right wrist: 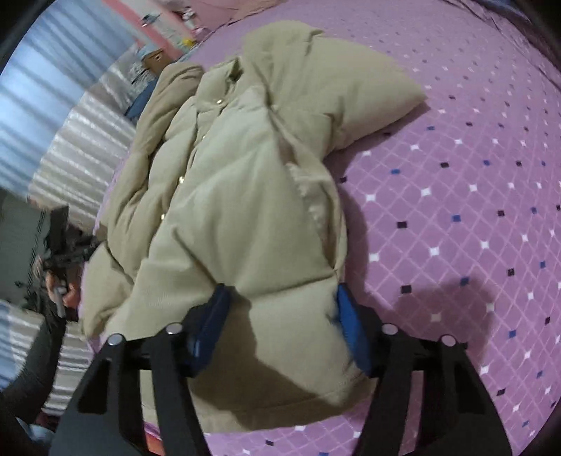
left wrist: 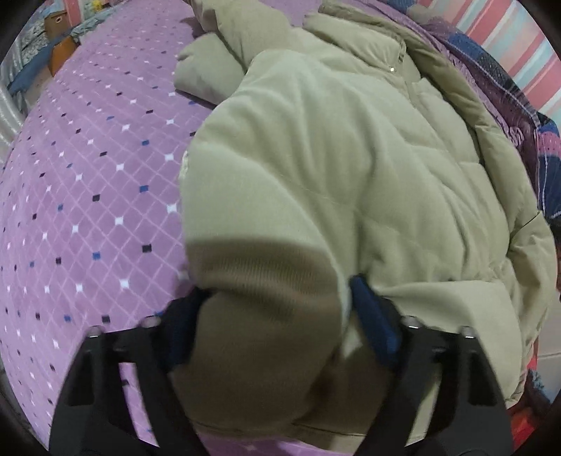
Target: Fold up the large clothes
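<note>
A pale green puffer jacket (left wrist: 350, 158) lies crumpled on a purple quilted bedspread (left wrist: 87, 175). In the left wrist view my left gripper (left wrist: 278, 287) has its blue pads pressed against both sides of the sleeve's ribbed cuff (left wrist: 266, 266), which bulges between them. The right wrist view shows the same jacket (right wrist: 245, 182) on the bedspread (right wrist: 455, 175). My right gripper (right wrist: 280, 287) squeezes a padded fold near the jacket's hem from both sides. A hand (right wrist: 61, 287) with a dark device shows at the jacket's far left edge.
A dark patterned blanket (left wrist: 526, 140) lies beside the jacket below a striped wall (left wrist: 508, 52). Cardboard boxes (left wrist: 58, 21) stand beyond the bed's far end. A silvery ribbed surface (right wrist: 70, 151) runs along the bed's left side.
</note>
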The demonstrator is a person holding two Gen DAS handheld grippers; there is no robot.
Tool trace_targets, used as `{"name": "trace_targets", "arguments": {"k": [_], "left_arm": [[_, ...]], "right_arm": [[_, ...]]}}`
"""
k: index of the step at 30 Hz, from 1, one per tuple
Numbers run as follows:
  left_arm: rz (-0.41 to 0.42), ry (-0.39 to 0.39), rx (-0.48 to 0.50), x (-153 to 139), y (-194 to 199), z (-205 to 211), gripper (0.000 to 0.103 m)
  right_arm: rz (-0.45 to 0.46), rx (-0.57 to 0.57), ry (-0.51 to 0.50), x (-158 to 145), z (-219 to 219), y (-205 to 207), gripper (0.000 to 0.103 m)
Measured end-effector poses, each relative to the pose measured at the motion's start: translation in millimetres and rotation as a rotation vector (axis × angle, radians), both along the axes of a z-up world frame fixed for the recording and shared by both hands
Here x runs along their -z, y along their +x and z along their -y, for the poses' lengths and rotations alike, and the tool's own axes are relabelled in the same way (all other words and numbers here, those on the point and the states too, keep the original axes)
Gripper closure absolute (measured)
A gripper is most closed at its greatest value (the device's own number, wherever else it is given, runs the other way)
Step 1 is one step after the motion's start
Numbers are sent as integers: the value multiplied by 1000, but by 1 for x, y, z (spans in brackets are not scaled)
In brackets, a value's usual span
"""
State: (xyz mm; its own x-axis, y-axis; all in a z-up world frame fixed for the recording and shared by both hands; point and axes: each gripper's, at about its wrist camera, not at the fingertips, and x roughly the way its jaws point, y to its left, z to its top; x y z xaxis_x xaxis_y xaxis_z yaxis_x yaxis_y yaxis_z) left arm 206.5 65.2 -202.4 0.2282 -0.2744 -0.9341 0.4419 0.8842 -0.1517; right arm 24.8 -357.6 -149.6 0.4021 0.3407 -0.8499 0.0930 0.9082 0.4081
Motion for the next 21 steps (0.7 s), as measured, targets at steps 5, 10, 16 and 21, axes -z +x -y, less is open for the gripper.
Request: {"name": "trace_targets", "arguments": {"k": [5, 10, 16, 21], "left_arm": [[67, 23, -66, -20, -27, -3, 79], [123, -41, -223, -57, -63, -30, 84], [127, -23, -317, -58, -121, -43, 83], [86, -63, -380, -22, -126, -75, 80]], "right_arm": [[39, -12, -96, -8, -15, -5, 87], [69, 55, -303, -48, -17, -23, 92], [67, 119, -465, -81, -6, -48, 94], [-70, 214, -790, -38, 8, -70, 103]]}}
